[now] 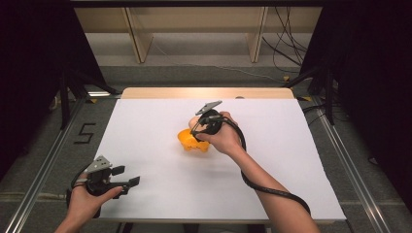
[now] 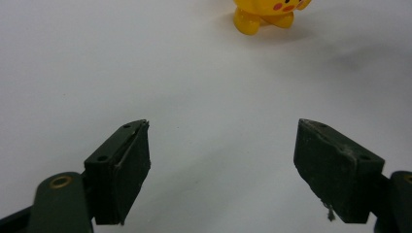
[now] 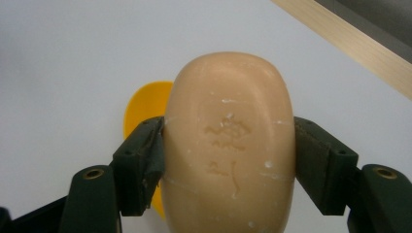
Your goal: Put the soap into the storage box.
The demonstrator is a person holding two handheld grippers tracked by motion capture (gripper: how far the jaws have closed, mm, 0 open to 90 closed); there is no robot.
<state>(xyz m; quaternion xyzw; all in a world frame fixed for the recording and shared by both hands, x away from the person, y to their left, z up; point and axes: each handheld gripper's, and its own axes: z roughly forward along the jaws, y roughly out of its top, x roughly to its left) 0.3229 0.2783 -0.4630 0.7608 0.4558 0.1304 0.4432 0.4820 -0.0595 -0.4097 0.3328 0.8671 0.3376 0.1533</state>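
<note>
**Soap bar pinched above the yellow toy holder**

While the right gripper (image 1: 200, 127) hangs over the middle of the white table (image 1: 145, 145), its two black jaws press on the long sides of a peach-coloured bar of soap (image 3: 228, 141), one pad on each flank. From the right gripper view the soap stands on end between the pads, with a stamped mark on its broad face, and an orange-yellow edge of the toy holder (image 3: 141, 111) shows behind and below it on the left. On the high view that holder (image 1: 190, 141) sits on the table just under the right hand (image 1: 224, 138), near the table's centre; whether the soap touches it cannot be told. From the left gripper view its yellow feet and pink cheek marks appear at the top edge (image 2: 265, 14), well apart from the left gripper (image 2: 221, 165). That gripper rests at the near left corner of the table (image 1: 127, 175), its jaws spread wide with bare white surface between them
</note>
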